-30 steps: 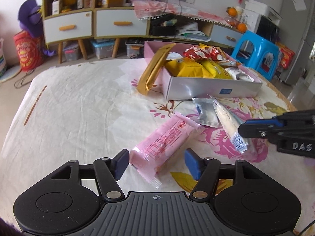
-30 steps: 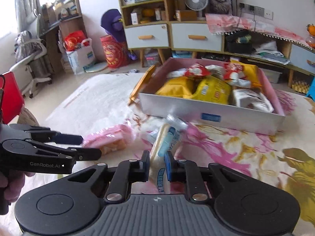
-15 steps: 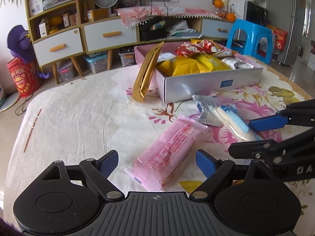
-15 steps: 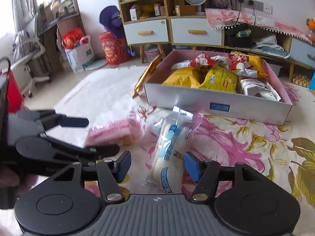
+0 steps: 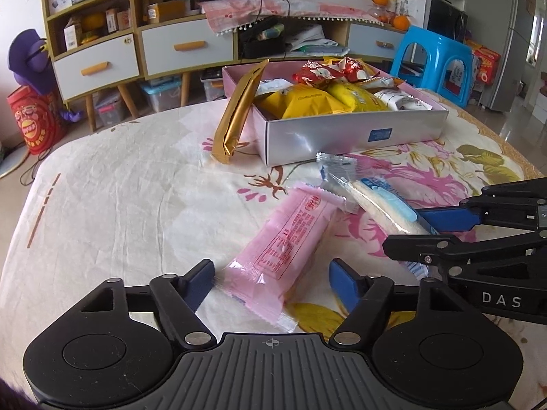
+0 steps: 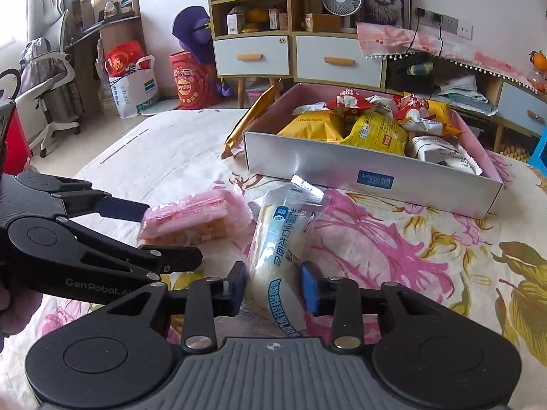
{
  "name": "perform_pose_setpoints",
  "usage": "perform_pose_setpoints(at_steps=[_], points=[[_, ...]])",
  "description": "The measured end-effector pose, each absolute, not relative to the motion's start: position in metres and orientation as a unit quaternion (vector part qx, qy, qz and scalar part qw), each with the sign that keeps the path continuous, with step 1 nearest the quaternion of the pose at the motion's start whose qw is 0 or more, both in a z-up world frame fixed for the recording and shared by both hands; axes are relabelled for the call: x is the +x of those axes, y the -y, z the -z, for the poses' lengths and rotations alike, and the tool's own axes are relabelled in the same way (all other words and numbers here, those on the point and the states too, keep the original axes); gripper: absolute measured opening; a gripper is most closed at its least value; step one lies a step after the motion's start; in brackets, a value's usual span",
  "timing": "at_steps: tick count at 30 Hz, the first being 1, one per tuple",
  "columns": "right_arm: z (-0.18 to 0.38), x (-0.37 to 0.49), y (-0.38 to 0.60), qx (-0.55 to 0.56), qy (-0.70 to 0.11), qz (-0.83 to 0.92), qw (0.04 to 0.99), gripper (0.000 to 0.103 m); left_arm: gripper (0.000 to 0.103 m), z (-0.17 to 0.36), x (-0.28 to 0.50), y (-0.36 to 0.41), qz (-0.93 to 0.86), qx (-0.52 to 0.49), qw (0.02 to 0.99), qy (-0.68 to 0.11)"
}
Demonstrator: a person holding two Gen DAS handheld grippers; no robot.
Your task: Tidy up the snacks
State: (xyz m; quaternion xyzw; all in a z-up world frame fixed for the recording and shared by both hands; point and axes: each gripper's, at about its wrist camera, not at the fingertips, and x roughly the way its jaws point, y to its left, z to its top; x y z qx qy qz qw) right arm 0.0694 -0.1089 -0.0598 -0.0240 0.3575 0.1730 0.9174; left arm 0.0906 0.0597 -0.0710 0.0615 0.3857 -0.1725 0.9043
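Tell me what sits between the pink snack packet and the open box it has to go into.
The blue-and-white bread packet lies between the pink packet and the box, its wrapper end touching the pink one. The box's near wall must be cleared too.

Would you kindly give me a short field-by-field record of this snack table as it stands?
Surface: floral tablecloth
Box: open, silver-fronted, full of snack packets
Gold packet: outside, leaning on the box's left end
Left tool: jaws just closing, astride the pink packet, not touching it
Right tool: jaws just closing, close against the white-and-blue packet; grip unclear
Loose packets: both lying on the cloth in front of the box
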Motion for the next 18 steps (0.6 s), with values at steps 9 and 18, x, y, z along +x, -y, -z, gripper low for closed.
perform_pose_setpoints(at_steps=[9, 18], points=[[0.049, 0.06, 0.112, -0.023, -0.346, -0.164, 0.923, 0.012, 0.048, 0.067, 0.083, -0.055, 0.158, 0.045, 0.907, -0.389], [0.057, 0.064, 0.113, -0.022, -0.351, -0.159, 0.922, 0.026, 0.047, 0.069, 0.081, -0.053, 0.152, 0.048, 0.912, -0.379]])
